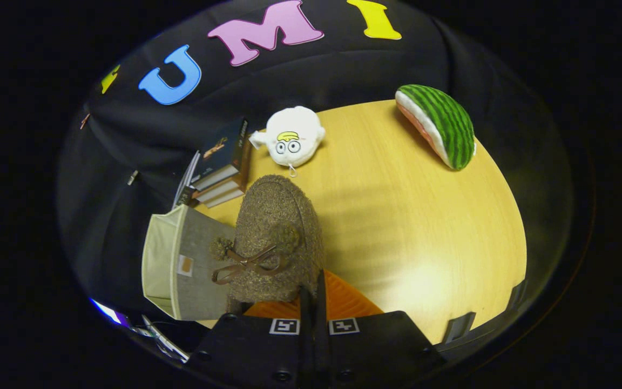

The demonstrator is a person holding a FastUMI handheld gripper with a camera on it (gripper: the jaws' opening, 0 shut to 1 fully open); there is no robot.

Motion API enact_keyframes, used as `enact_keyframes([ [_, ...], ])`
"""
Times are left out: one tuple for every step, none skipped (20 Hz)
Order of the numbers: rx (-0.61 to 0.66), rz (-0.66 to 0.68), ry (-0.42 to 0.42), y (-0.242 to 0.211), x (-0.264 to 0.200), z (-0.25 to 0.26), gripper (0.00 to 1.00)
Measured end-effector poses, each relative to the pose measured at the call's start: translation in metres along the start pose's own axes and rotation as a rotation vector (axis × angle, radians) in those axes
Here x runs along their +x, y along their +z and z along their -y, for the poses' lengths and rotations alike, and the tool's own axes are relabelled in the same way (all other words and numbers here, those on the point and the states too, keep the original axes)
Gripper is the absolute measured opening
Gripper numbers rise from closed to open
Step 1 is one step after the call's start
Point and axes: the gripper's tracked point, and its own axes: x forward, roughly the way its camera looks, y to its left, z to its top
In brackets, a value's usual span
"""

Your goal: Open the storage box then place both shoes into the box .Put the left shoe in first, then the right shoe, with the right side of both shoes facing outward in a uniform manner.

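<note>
A brown fuzzy shoe (276, 237) with a bow and two pompoms on its front hangs just ahead of my fingers, above the wooden table (408, 216). My gripper (313, 294) is shut on the shoe's rear edge, fingers almost touching. The shoe's toe points away from me. To the left of the shoe, and partly behind it, stands the beige and grey fabric storage box (181, 259), with a small label on its grey face. The shoe hides the box's right part.
A stack of books (222, 167) stands beyond the box at the table's far left. A white plush toy (293, 135) lies beyond the shoe. A watermelon-slice plush (440, 124) rests at the far right edge. Bare tabletop stretches right of the shoe.
</note>
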Motion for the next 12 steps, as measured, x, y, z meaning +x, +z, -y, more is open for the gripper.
enact_keyframes([
  [0.008, 0.016, 0.016, 0.005, -0.005, -0.016, 0.05],
  [0.013, 0.035, 0.034, 0.010, -0.010, -0.032, 0.05],
  [0.017, 0.049, 0.054, 0.012, -0.015, -0.049, 0.05],
  [0.022, 0.062, 0.076, 0.015, -0.019, -0.066, 0.05],
  [0.028, 0.077, 0.099, 0.016, -0.023, -0.083, 0.05],
  [0.030, 0.086, 0.122, 0.017, -0.024, -0.099, 0.05],
  [0.028, 0.091, 0.143, 0.016, -0.024, -0.114, 0.05],
  [0.030, 0.090, 0.160, 0.016, -0.024, -0.130, 0.05],
  [0.033, 0.087, 0.176, 0.015, -0.021, -0.145, 0.05],
  [0.038, 0.080, 0.189, 0.012, -0.017, -0.159, 0.05],
  [0.043, 0.071, 0.201, 0.009, -0.013, -0.170, 0.05],
  [0.047, 0.064, 0.210, 0.006, -0.007, -0.182, 0.05],
])
